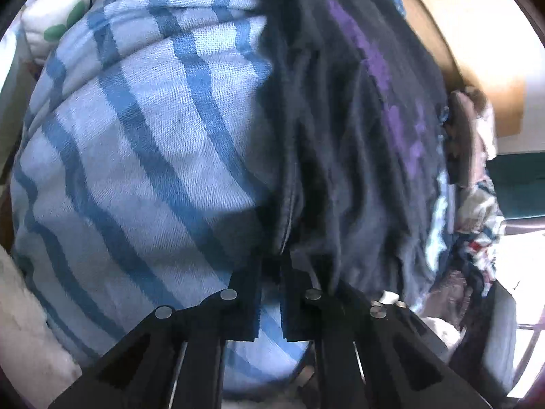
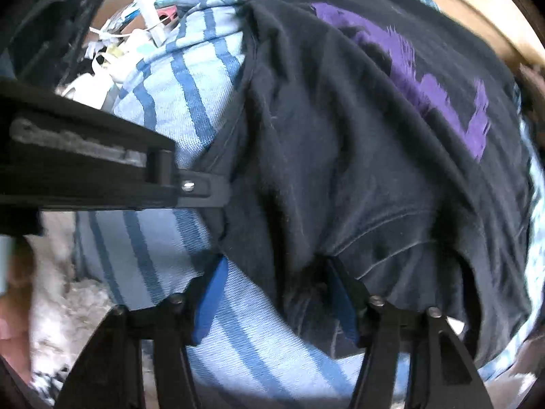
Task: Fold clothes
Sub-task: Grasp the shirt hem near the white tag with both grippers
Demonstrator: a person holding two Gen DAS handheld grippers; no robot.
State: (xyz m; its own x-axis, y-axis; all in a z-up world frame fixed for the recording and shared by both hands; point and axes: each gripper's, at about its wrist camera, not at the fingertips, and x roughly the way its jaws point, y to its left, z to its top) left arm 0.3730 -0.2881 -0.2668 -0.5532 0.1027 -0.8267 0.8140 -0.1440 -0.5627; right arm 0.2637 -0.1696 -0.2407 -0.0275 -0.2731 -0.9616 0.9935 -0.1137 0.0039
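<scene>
A black T-shirt with a purple print (image 1: 357,129) lies rumpled on a light blue blanket with darker blue stripes (image 1: 143,156). My left gripper (image 1: 271,262) is shut on the shirt's hem edge, its black fingers nearly together. In the right wrist view the same black T-shirt (image 2: 357,143) covers the striped blanket (image 2: 177,109). My right gripper (image 2: 276,266) has its blue-padded fingers spread wide, with a fold of the shirt lying between them. The left gripper's body (image 2: 102,177) reaches in from the left and holds the shirt's edge.
A white cushion with green leaves (image 1: 58,6) sits at the far left. A pile of patterned clothes (image 1: 477,225) lies to the right. A wooden headboard or wall (image 1: 470,34) runs behind. White clutter and a hanger (image 2: 136,27) lie beyond the blanket.
</scene>
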